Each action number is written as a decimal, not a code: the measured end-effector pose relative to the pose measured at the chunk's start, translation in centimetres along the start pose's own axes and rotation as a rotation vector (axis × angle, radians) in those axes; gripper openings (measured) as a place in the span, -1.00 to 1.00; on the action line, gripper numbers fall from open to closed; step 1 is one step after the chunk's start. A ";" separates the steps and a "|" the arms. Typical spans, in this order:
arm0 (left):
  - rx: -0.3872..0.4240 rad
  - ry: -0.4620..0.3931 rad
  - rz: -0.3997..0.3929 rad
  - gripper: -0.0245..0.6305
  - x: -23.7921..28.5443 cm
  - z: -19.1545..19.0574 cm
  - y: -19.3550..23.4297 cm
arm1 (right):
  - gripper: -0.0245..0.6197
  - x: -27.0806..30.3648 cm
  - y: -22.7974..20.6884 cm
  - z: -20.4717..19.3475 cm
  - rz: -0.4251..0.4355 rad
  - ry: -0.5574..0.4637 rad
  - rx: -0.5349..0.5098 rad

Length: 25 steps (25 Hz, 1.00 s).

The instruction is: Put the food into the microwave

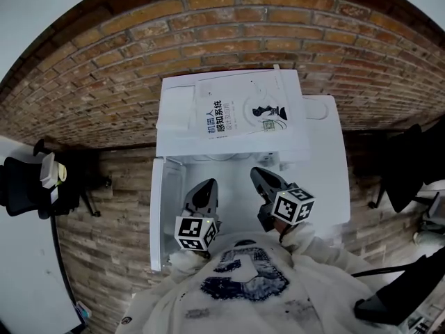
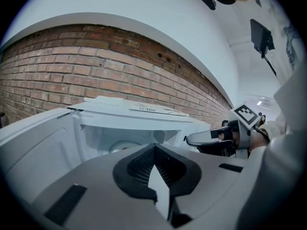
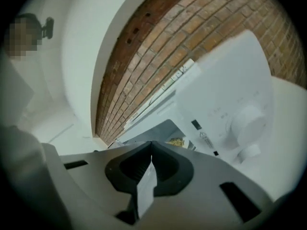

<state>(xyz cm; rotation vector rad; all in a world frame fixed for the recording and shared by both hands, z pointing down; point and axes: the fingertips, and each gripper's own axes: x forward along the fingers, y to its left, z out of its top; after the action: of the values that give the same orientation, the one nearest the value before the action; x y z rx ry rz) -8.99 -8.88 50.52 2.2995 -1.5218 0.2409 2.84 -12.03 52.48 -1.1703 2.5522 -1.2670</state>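
Note:
A white microwave [image 1: 320, 186] stands against the brick wall with its door [image 1: 157, 214] swung open to the left. Both grippers hover just in front of the open cavity. My left gripper [image 1: 208, 184] is shut and holds nothing. My right gripper [image 1: 259, 172], a little to its right, is also shut and empty. In the right gripper view a bit of yellowish food [image 3: 176, 142] shows inside the cavity, just past the jaw tips [image 3: 151, 143]. The left gripper view shows a pale round plate [image 2: 125, 146] in the cavity [image 2: 144, 133] and the right gripper [image 2: 211, 137] at the side.
A book [image 1: 243, 113] lies on top of the microwave. Its control panel with two knobs [image 3: 247, 123] is on the right side. The brick wall [image 1: 208, 33] runs behind. Black chairs stand at the far left [image 1: 28, 186] and far right [image 1: 410, 165].

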 end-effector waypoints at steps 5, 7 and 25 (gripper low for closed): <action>0.013 -0.008 0.005 -0.90 -0.3 0.7 0.0 | -0.88 -1.8 1.2 1.3 -0.040 -0.019 -0.183; 0.019 -0.010 0.006 -0.90 -0.4 1.0 0.0 | -0.88 -2.3 1.6 1.7 -0.052 -0.029 -0.228; 0.047 -0.036 0.021 -0.90 -1.4 2.5 -0.6 | -0.88 -3.9 3.1 2.9 -0.113 -0.070 -0.424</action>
<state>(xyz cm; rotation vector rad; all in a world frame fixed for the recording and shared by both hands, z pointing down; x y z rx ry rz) -9.18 -8.45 47.67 2.3367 -1.5752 0.2442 4.75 -10.21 47.35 -1.4144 2.8190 -0.6962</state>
